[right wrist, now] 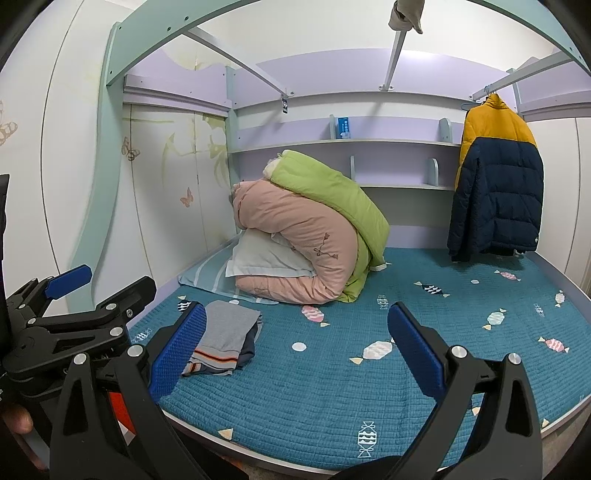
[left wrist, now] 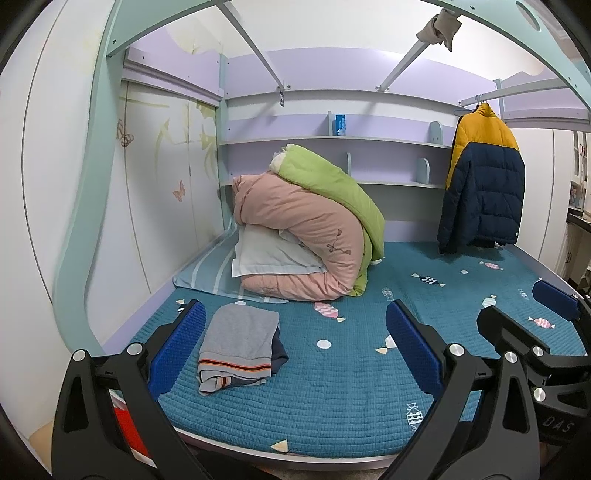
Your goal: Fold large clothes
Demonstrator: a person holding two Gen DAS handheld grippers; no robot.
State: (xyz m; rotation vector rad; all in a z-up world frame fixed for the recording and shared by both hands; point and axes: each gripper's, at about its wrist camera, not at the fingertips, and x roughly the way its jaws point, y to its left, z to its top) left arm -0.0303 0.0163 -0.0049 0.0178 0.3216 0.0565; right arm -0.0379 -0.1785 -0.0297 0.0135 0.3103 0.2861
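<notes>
A folded grey garment with orange and dark stripes point(left wrist: 236, 349) lies on a darker folded piece at the near left of the teal bed cover point(left wrist: 332, 387); it also shows in the right wrist view point(right wrist: 227, 338). A yellow and navy puffer jacket point(left wrist: 482, 181) hangs on a hanger at the back right; the right wrist view point(right wrist: 498, 184) shows it too. My left gripper point(left wrist: 295, 339) is open and empty, held back from the bed's near edge. My right gripper point(right wrist: 297, 341) is open and empty beside it, and also appears in the left wrist view point(left wrist: 528, 302).
A pink quilt point(left wrist: 306, 236) with a green quilt point(left wrist: 332, 188) on it and a white pillow point(left wrist: 269, 254) are piled at the back left. Shelves point(left wrist: 332, 140) run along the back wall. A rag point(left wrist: 439, 27) hangs from the overhead frame.
</notes>
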